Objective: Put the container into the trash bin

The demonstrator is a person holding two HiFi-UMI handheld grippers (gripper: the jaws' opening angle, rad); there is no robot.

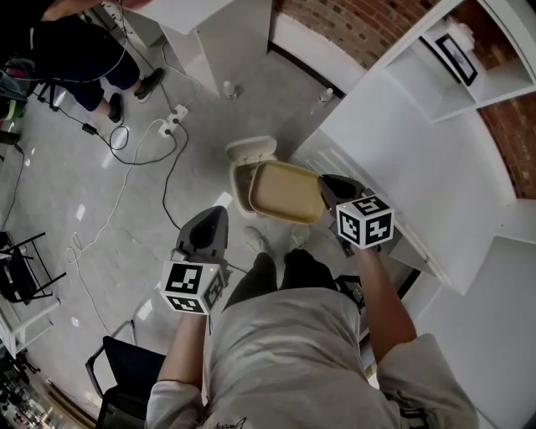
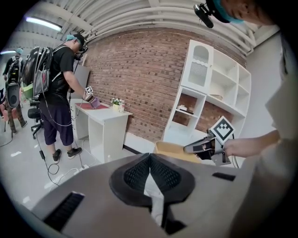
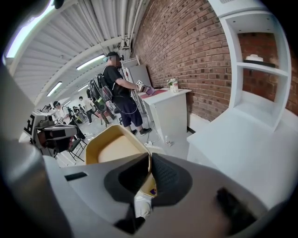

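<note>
A tan rectangular container (image 1: pixel 285 191) hangs in the air just over the open white trash bin (image 1: pixel 243 178) on the floor. My right gripper (image 1: pixel 328 191) is shut on the container's right rim; in the right gripper view the container (image 3: pixel 114 148) juts out ahead of the jaws, rim pinched between the pads. My left gripper (image 1: pixel 211 224) is lower left of the bin, shut with nothing in it. In the left gripper view the container (image 2: pixel 174 151) and the right gripper (image 2: pixel 205 146) show ahead.
A white table (image 1: pixel 419 159) runs along my right, with a white shelf unit (image 1: pixel 486 59) against the brick wall. A white desk (image 1: pixel 209 25) stands at the back, with cables and a power strip (image 1: pixel 172 126) on the floor. A person (image 1: pixel 84 50) stands far left.
</note>
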